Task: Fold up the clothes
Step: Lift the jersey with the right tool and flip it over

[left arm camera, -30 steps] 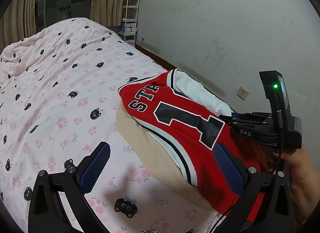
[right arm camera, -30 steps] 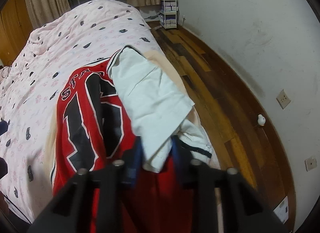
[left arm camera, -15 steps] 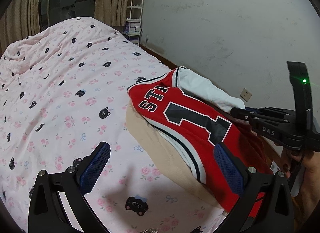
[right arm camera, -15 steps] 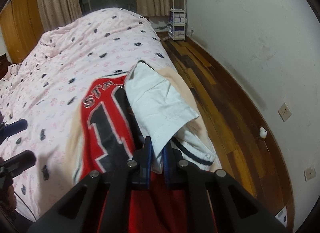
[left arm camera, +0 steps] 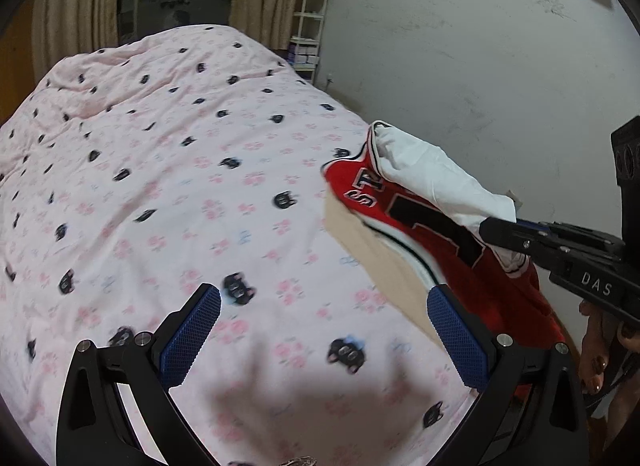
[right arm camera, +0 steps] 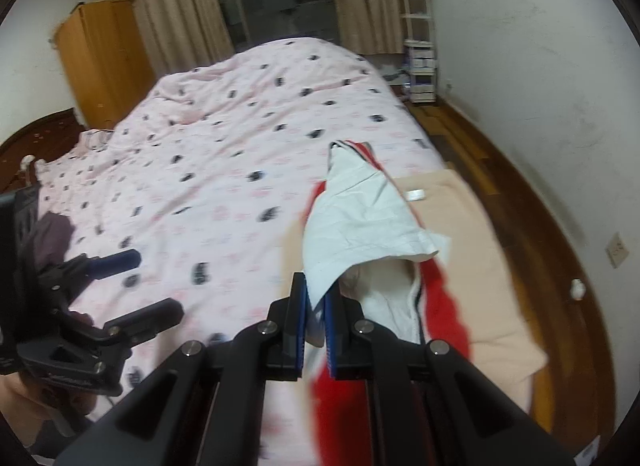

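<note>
- Right tongs [right arm camera: 316, 318] were seen clamped on the white sleeve [right arm camera: 360, 217] of the red jersey [left arm camera: 420, 225], lifted over the bed [left arm camera: 180, 185] edge.
- Left tongs [left arm camera: 320, 330] were held open, empty, above the bed.

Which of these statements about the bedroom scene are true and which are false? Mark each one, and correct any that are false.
1. The right claw is shut on the white sleeve of the red jersey. True.
2. The left claw grips the jersey. False: it is open, with nothing between its pads.
3. The bed cover is plain blue. False: it is pink with black cats and flowers.
4. A beige cloth lies under the jersey. True.
5. A wooden wardrobe stands beside the curtains. True.
</note>
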A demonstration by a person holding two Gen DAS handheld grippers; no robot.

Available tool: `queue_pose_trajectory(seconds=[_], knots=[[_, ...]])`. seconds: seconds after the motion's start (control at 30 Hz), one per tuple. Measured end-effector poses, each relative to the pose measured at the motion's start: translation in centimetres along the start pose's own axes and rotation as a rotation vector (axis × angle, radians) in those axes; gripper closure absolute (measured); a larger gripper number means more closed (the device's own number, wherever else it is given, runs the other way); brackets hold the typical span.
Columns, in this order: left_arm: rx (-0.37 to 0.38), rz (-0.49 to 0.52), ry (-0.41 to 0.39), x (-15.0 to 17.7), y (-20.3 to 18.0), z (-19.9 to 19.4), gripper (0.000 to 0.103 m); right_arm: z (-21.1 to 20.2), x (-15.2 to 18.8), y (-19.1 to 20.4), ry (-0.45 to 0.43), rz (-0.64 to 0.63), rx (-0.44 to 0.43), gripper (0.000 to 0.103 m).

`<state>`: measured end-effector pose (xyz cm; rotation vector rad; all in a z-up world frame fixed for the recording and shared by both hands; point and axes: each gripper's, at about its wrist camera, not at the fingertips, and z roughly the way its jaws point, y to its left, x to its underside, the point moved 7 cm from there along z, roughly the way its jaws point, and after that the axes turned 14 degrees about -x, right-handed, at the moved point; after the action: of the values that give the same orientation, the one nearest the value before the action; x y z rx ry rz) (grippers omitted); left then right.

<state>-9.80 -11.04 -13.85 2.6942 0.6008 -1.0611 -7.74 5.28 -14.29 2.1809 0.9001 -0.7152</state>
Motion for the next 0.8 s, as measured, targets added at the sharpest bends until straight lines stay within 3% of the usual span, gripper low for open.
queue_pose_trajectory(seconds=[0.27,0.47,0.8], knots=[[-0.122,-0.054,0.011,2.7,7.7,-1.8,0.0,4.5,0.3,7.8,0.042,-0.009,-0.155,0.095],[-0.193,-0.125,0.022,4.5,14.3,-3.6,0.0,10.3,0.7,16.6,0.12,-0.061,-0.28,0.095],[-0.331,-0.225,0.033,9.0,24.2,-6.8,0.0,17.8,3.8,27.3,0.255,-0.13,-0.387,0.095]])
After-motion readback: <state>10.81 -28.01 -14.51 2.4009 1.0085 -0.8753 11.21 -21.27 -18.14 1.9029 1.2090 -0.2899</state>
